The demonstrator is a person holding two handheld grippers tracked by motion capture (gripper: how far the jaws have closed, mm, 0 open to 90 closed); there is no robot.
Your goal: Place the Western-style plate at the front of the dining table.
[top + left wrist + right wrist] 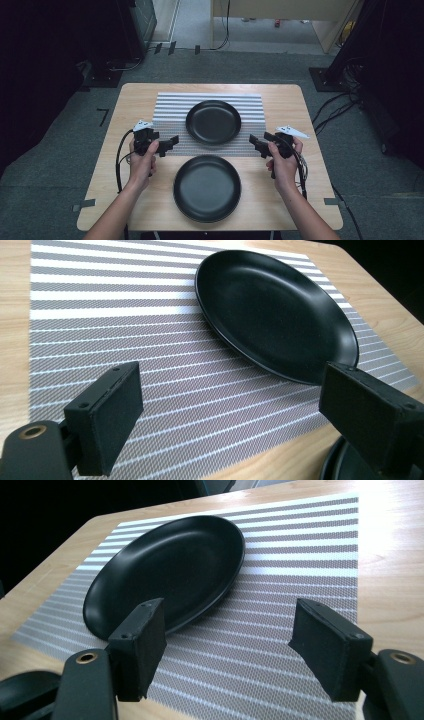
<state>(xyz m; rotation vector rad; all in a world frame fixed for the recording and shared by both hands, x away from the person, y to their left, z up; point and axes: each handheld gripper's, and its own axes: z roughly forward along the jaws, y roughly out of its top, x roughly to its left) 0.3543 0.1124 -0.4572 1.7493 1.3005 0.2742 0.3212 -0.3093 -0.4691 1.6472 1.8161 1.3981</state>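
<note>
Black plate [213, 121] on mat [170, 107], second plate [207, 187] at table's [285, 97] near edge; both grippers [169, 143] [256, 142] gape empty, next likely gripping a rim.

Wooden table [285, 100]: striped placemat [170, 107] laid directly on it, beyond both grippers' fingertips; one black plate [207, 187] set on bare wood, nearer than the fingertips, between both hands.

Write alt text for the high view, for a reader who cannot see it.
A person holds an open hand-held gripper in each hand, the left hand-held gripper and the right hand-held gripper, either side of a striped placemat on a wooden table. One black plate sits on the mat; a second black plate lies on bare wood nearer the person.
</note>
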